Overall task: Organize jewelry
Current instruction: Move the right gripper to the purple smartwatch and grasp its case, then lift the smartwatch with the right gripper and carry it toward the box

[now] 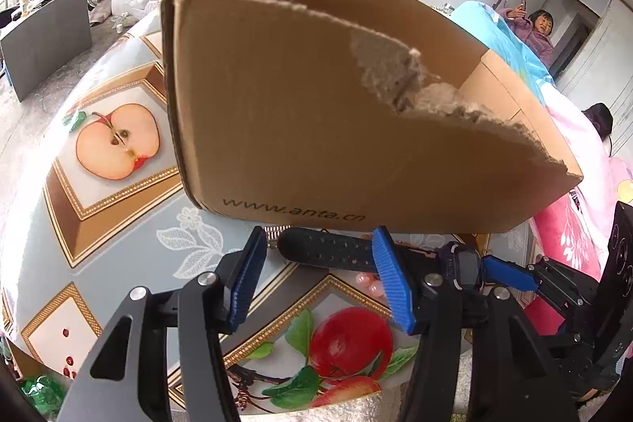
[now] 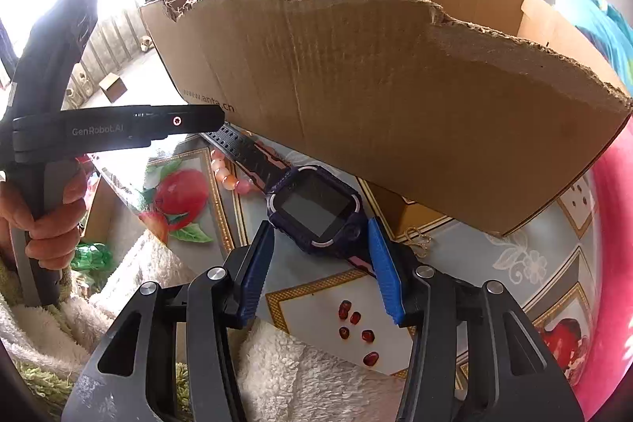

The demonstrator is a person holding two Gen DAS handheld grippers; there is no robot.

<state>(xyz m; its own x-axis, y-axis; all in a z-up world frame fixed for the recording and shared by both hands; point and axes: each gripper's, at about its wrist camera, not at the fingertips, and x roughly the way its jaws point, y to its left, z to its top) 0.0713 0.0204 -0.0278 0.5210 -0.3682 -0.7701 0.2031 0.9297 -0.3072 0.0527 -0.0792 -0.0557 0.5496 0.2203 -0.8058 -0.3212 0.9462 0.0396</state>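
A dark purple smartwatch with a black strap lies on the table just in front of a torn cardboard box. My right gripper is open, its blue pads on either side of the watch's near end. My left gripper is open too, with the watch strap lying across between its fingertips. The watch face shows in the left wrist view, next to the right gripper's blue pad. Pink beads lie beside the strap. A thin gold chain lies under the box's edge.
The box is open-topped with ragged walls and stands on a fruit-patterned tablecloth. A fluffy white cloth lies at the near table edge. A silver spring-like piece sits by the box's base. People sit on a bed at the right.
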